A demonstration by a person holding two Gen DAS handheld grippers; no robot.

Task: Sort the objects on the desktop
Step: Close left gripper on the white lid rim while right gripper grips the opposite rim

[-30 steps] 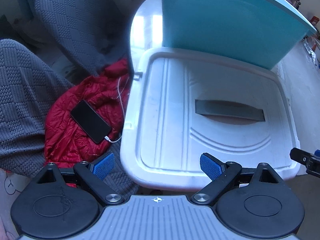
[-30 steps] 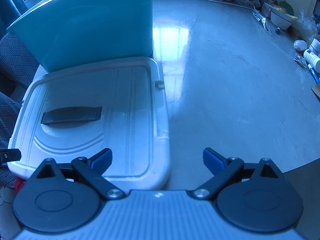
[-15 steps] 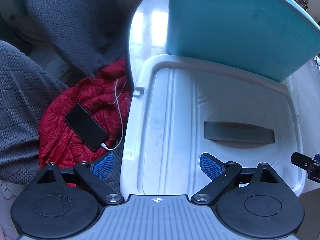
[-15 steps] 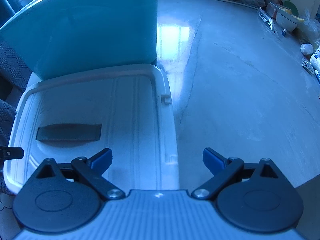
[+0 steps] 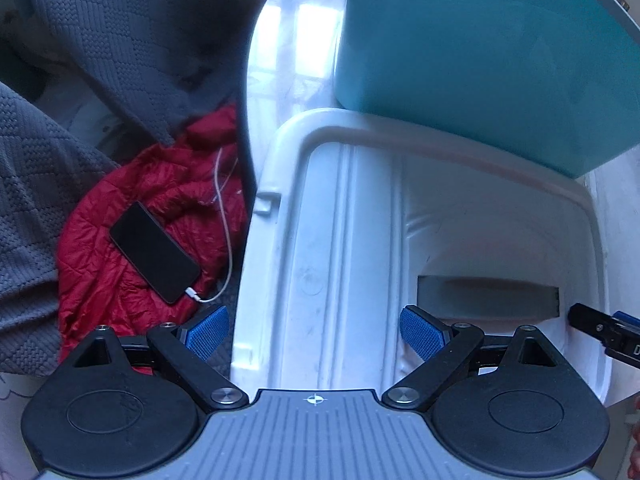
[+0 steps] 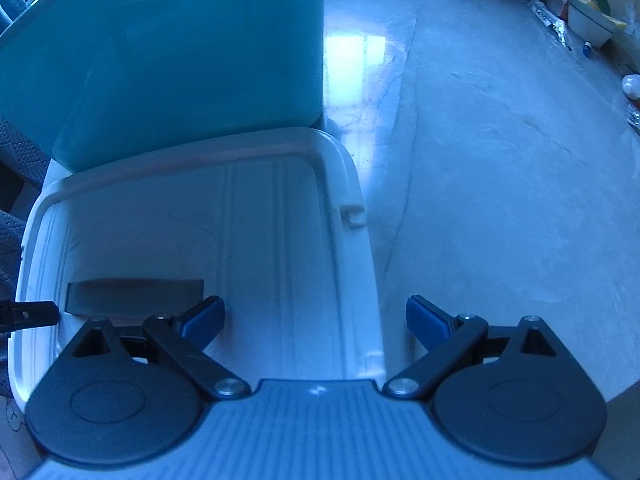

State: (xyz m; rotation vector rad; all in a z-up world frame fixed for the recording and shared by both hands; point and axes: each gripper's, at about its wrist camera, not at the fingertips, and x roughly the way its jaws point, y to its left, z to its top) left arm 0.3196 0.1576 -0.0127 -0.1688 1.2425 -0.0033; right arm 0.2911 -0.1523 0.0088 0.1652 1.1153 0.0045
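Observation:
A white plastic lid (image 5: 360, 240) with a dark handle slot (image 5: 486, 296) lies flat on the table in front of a teal storage bin (image 5: 472, 52). It also shows in the right wrist view (image 6: 256, 240), with the bin (image 6: 160, 60) behind it. My left gripper (image 5: 314, 334) is open and empty, its jaws straddling the lid's left edge. My right gripper (image 6: 314, 320) is open and empty, its jaws straddling the lid's right edge. The right gripper's finger tip (image 5: 600, 328) shows at the left view's right edge.
A black phone (image 5: 154, 252) with a white cable lies on a red jacket (image 5: 120, 272) on a grey chair (image 5: 132, 40) left of the table. Bowls, bottles and small items (image 6: 588, 24) line the table's far right edge. Grey marble tabletop (image 6: 500, 160) spreads to the right.
Both grippers have moved forward and down over the lid, each now spanning a side edge. Both have stayed open.

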